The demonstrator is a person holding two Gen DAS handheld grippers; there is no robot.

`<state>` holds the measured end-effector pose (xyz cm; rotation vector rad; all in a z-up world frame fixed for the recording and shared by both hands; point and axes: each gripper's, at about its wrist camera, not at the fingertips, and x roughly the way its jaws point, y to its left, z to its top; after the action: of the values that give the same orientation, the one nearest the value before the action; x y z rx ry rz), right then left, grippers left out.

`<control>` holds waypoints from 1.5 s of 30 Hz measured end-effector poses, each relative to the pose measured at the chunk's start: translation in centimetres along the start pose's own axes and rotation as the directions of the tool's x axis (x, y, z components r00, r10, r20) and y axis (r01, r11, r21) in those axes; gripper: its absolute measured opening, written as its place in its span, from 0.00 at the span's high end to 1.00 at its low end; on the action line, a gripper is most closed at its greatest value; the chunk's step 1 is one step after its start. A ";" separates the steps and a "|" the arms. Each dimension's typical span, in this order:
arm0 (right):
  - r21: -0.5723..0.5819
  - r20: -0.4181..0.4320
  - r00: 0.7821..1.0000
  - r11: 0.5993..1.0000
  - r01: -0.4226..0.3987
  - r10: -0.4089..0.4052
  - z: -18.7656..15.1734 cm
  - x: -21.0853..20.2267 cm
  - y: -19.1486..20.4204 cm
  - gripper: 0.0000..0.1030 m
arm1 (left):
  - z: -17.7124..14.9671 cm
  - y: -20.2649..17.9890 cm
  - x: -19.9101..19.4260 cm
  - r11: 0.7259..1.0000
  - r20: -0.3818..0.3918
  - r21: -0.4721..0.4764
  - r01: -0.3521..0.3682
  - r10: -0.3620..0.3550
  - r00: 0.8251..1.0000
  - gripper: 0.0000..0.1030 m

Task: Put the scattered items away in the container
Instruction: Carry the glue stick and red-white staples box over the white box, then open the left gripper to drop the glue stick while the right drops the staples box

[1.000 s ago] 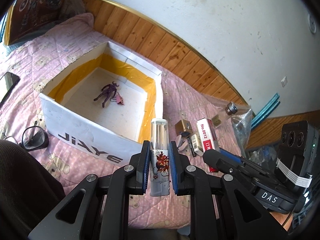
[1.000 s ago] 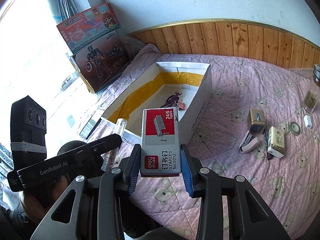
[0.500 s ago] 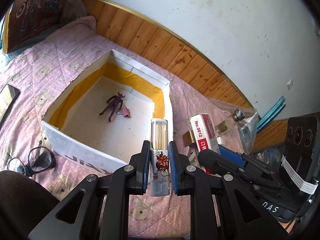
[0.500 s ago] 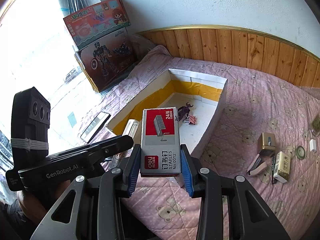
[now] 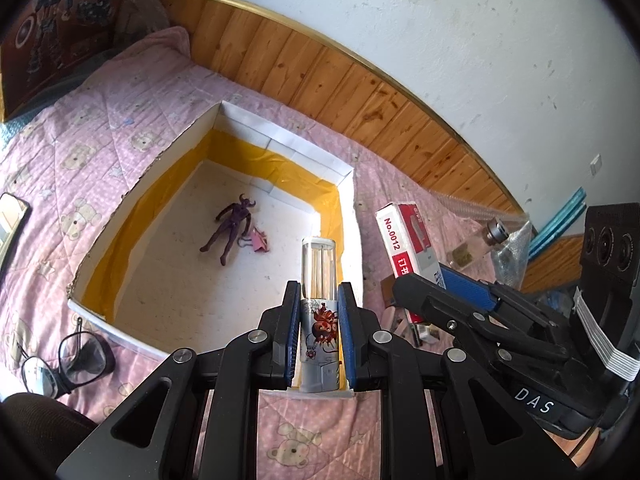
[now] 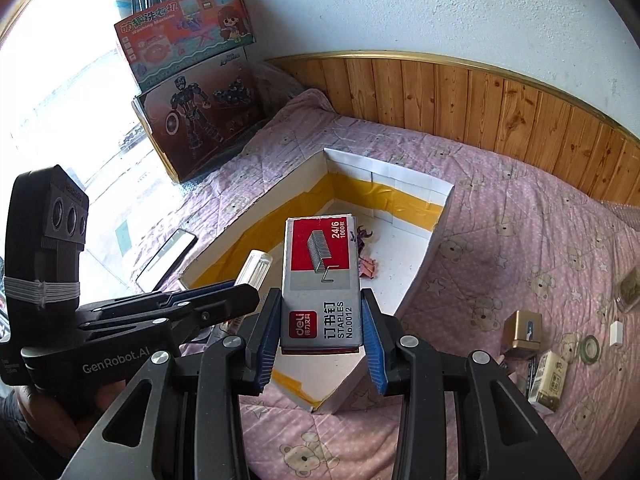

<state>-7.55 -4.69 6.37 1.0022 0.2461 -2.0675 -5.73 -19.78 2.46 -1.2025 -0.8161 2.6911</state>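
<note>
My left gripper (image 5: 319, 316) is shut on a clear tube (image 5: 319, 280) with a printed grey label, held above the near right corner of the white box (image 5: 348, 216) with yellow-taped inner walls. My right gripper (image 6: 322, 320) is shut on a red and grey staples box (image 6: 320, 276), held over the near edge of the same box (image 6: 436, 236). A purple figure (image 5: 232, 228) and a pink clip (image 5: 259, 240) lie on the box floor. The staples box also shows in the left wrist view (image 5: 406, 244), and the tube in the right wrist view (image 6: 253, 268).
Glasses (image 5: 60, 360) and a phone (image 5: 10, 224) lie left of the box on the pink quilt. Small boxes (image 6: 522, 330), a tape roll (image 6: 589, 348) and a jar (image 6: 630, 290) lie to its right. Toy boxes (image 6: 196, 100) stand at the bed's head by the wooden wall panel.
Both grippers have moved forward and up over the box with their loads; the box now lies closer beneath them. Both stay shut.
</note>
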 end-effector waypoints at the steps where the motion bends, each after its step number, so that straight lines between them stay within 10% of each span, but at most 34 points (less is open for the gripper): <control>1: -0.002 -0.002 1.000 1.000 -0.001 0.001 0.3 0.2 -0.1 0.62 | 0.2 0.0 0.2 1.000 -0.006 -0.004 0.001 -0.001 1.000 0.82; 45: -0.288 -0.243 0.955 0.953 0.095 -0.169 7.4 15.3 -4.4 0.62 | 1.1 2.4 11.2 0.975 -0.351 -0.176 -0.135 0.066 0.934 0.82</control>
<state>-20.48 -14.26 -0.57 1.1112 0.7376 -1.9450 -13.92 -19.13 -5.65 -1.7416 -1.0050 2.4057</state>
